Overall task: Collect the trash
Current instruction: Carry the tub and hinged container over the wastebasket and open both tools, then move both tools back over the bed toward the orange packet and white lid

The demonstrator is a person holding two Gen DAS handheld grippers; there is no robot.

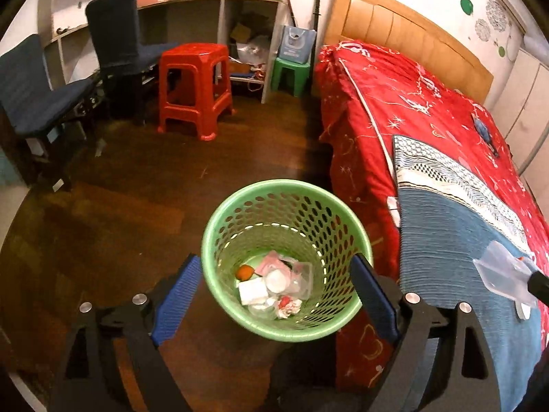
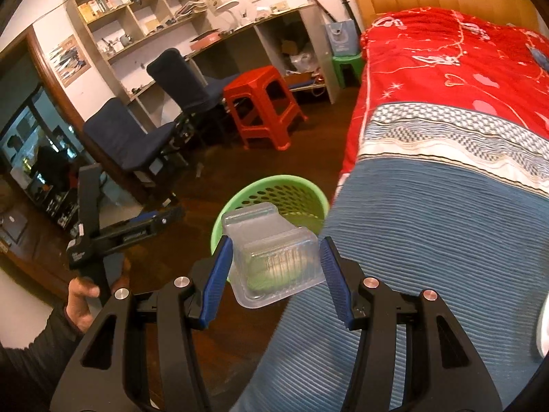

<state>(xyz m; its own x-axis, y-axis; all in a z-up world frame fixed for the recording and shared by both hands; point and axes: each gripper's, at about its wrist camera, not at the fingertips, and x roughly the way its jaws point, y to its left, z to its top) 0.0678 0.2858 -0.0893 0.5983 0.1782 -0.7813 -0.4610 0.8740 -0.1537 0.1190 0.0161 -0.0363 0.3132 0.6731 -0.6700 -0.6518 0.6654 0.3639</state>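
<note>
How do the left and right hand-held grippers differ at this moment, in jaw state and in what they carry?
The left hand-held gripper has its jaws spread wide with nothing between the pads, framing the green basket below. The right hand-held gripper is closed on a clear plastic container, carried beside the bed toward that basket. The left is over the floor; the right is at the bed's edge. Both share blue pads on black frames.

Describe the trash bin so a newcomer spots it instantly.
Find the bed with the red cover. On the dark wood floor beside it stands the green basket, round, with perforated walls and scraps of trash inside. It is lower than the red stool.
</note>
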